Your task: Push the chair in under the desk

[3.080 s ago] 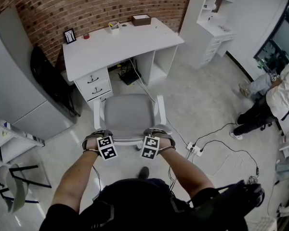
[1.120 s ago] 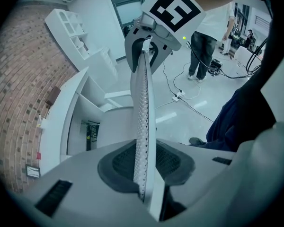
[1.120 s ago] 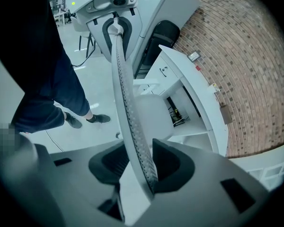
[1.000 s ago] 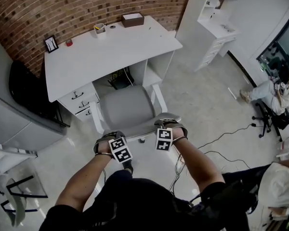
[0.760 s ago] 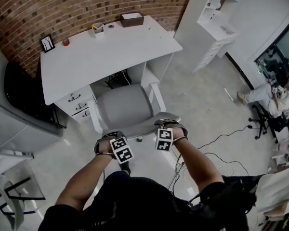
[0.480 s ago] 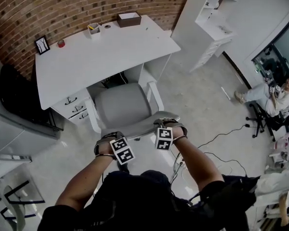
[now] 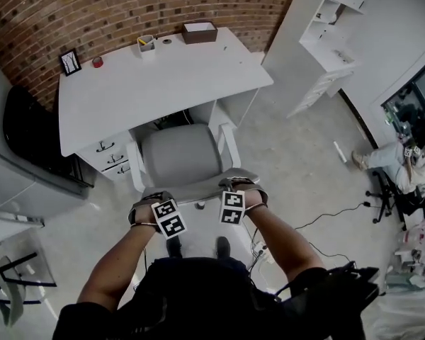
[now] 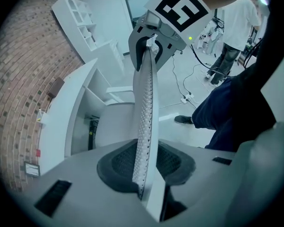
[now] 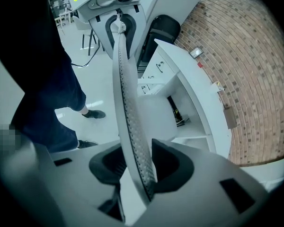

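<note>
A grey chair (image 7: 180, 154) with white armrests faces the white desk (image 7: 163, 69), its seat front at the desk's edge, between the drawer unit and the desk's right leg. My left gripper (image 7: 154, 195) and right gripper (image 7: 238, 185) clamp the top edge of the backrest (image 7: 196, 183), one near each end. In the left gripper view the perforated backrest rim (image 8: 144, 126) runs upright between the dark pads (image 8: 116, 167) of the left gripper (image 8: 144, 169). The right gripper view shows the same rim (image 9: 128, 112) pinched in the right gripper (image 9: 139, 167).
A drawer unit (image 7: 108, 152) stands under the desk's left side. On the desk's far edge are a picture frame (image 7: 70, 62), a cup (image 7: 146, 42) and a brown box (image 7: 200, 31). White shelving (image 7: 333, 27) is at right; a seated person (image 7: 409, 163) is far right. Cables (image 7: 319, 218) lie on the floor.
The chair has rolled closer to the desk, its seat front now at the desk edge. Both grippers have travelled forward with the backrest, still clamped on it.
</note>
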Demonstrator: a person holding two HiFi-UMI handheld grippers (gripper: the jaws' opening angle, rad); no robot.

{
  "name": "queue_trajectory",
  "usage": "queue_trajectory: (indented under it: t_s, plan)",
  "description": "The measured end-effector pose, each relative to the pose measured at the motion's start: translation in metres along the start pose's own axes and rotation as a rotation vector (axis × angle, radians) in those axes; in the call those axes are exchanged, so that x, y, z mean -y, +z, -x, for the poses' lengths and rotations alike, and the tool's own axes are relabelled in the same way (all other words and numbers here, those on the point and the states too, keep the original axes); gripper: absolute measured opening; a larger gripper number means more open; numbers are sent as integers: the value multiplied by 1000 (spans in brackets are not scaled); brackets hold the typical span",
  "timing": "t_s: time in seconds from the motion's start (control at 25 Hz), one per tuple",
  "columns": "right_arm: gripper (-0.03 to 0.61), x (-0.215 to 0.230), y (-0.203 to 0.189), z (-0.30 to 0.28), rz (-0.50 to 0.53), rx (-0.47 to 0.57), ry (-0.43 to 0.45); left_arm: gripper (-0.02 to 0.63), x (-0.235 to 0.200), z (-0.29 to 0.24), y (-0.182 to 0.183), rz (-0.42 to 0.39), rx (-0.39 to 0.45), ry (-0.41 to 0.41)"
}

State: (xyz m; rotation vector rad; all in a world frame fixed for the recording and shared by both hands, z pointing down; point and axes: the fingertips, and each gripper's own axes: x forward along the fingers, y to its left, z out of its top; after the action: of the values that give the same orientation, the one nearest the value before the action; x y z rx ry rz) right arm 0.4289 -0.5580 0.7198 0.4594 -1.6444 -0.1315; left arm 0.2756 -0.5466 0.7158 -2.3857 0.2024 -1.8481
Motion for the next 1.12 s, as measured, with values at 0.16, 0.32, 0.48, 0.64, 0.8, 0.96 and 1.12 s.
queue_trajectory:
  t_s: [0.16, 0.32, 0.48, 0.64, 0.8, 0.96, 1.12]
  plan:
    - [138, 12, -7, -5, 32, 7, 3, 94, -6, -5, 8, 33, -10, 1]
    - [140, 25, -18, -7, 60, 9, 13, 92, -9, -7, 23, 67, -10, 2]
    - [140, 36, -25, -11, 86, 11, 18, 94, -14, -11, 32, 94, -7, 36]
    - [140, 46, -25, -15, 97, 25, 7, 98, -25, -15, 33, 121, -27, 31]
    - [140, 58, -25, -19, 109, 28, 5, 101, -37, -17, 35, 142, -43, 41]
    - [140, 69, -33, -21, 130, 25, 17, 101, -40, -18, 46, 167, -36, 16]
    - [144, 77, -34, -24, 142, 33, 18, 101, -44, -20, 49, 171, -25, 37]
